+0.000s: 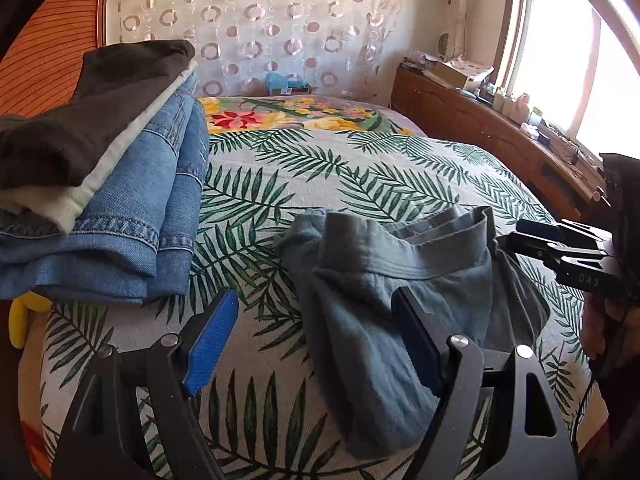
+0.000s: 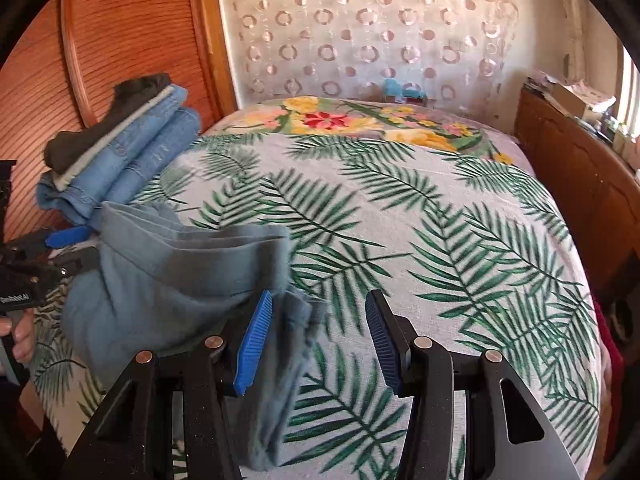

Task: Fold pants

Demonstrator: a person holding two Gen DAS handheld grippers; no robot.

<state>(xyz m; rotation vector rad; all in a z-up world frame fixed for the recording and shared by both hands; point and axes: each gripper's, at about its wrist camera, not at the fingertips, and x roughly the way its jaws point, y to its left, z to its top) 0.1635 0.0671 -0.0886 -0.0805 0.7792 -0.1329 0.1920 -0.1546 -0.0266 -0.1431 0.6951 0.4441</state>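
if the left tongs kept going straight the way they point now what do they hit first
Most likely the gray-blue pants. The left tongs stand open over the leaf-print bedspread, and the pants' bunched edge lies just ahead by the right-hand finger. Depth is unclear; they might touch bare bedspread first.

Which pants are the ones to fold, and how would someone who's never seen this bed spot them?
Start from the bed with the palm-leaf cover. A folded stack of jeans and a dark garment sits near the wooden headboard. The pants to fold lie apart from it on the cover: a rumpled grey-blue pair, soft and plain, not denim and not neatly stacked.
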